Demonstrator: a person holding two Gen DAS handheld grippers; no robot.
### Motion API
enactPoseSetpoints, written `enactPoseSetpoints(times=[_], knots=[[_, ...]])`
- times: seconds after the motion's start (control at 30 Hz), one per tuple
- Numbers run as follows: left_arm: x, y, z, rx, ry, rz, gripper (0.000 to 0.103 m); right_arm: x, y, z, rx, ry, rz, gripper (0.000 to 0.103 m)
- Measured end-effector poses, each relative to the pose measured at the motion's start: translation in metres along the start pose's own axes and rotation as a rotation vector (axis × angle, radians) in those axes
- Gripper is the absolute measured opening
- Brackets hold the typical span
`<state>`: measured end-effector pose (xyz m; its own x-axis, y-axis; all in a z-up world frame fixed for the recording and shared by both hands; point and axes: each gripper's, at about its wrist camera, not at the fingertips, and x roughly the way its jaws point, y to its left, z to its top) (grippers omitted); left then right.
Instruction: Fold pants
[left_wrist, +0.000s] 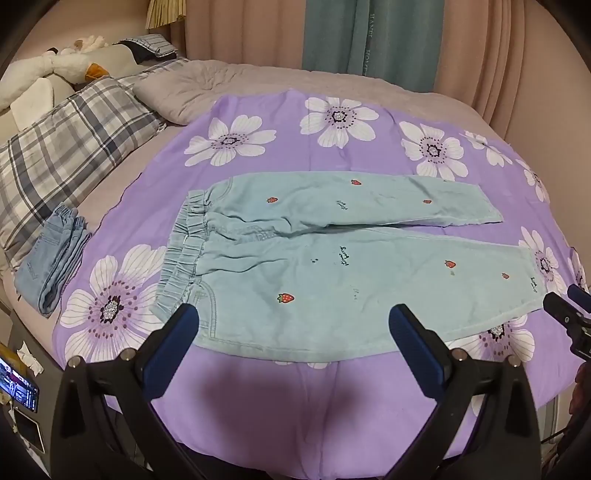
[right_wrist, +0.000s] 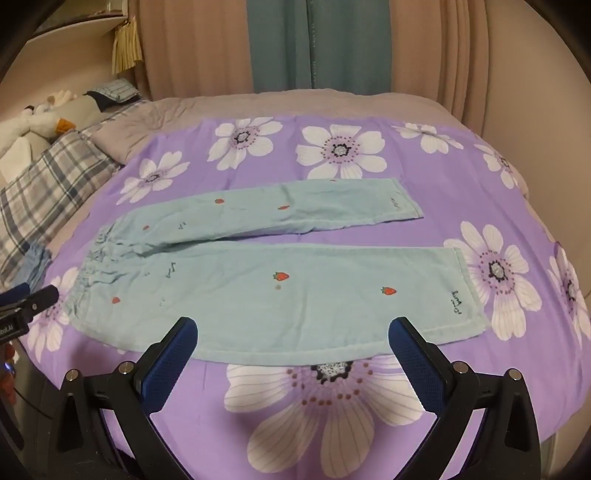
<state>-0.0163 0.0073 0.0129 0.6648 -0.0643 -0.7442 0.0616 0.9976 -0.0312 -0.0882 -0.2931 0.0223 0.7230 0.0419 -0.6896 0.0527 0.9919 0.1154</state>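
Light teal pants (left_wrist: 317, 266) with small strawberry prints lie flat on a purple flowered sheet (left_wrist: 258, 406), elastic waistband to the left, both legs stretched to the right and slightly apart. They also show in the right wrist view (right_wrist: 266, 291). My left gripper (left_wrist: 293, 325) is open and empty, hovering over the near edge of the pants by the waist. My right gripper (right_wrist: 293, 338) is open and empty, over the near edge of the near leg. Each gripper shows at the edge of the other's view, the right one (left_wrist: 565, 314) and the left one (right_wrist: 33, 299).
A folded pair of blue jeans (left_wrist: 55, 254) lies at the sheet's left edge. Plaid pillows (left_wrist: 70, 147) and plush toys (left_wrist: 66, 62) lie at the bed's left. Curtains (left_wrist: 369, 33) hang behind the bed. A phone (left_wrist: 18, 384) lies low at the left.
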Motion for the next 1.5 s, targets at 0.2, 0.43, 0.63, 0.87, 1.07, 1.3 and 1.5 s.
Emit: enactPoseSetpoints(times=[0.2,0.43,0.63,0.87,1.07,1.3,1.5], knots=[[0.0036,-0.0004,-0.003,0.0,0.019,-0.006,0.103,0.0025,0.0015,0.0018,0.003,0.01,0.004,0.102],[0.0022,-0.0015,-0.0043,0.005,0.019,-0.005,0.103,0.0039,0.0025,0.0001,0.001,0.014,0.012,0.102],[0.0003,-0.0006,-0.0038,0.007,0.016,-0.012,0.103,0.004,0.0019,0.0007,0.002,0.015,0.011,0.102],[0.0,-0.0017,-0.0038,0.006,0.019,-0.014,0.103,0.0027,0.0017,-0.0001,0.002,0.014,0.014,0.102],[0.0004,-0.0037,-0.0038,0.013,0.018,-0.009,0.103,0.0016,0.0019,-0.0013,0.0,0.015,0.013,0.102],[0.0009,-0.0037,-0.0043,0.013,0.017,-0.009,0.103,0.0021,0.0026,-0.0012,0.0,0.017,0.015,0.102],[0.0009,-0.0035,-0.0049,0.013,0.016,-0.01,0.103,0.0029,0.0033,-0.0022,0.0,0.018,0.016,0.102]])
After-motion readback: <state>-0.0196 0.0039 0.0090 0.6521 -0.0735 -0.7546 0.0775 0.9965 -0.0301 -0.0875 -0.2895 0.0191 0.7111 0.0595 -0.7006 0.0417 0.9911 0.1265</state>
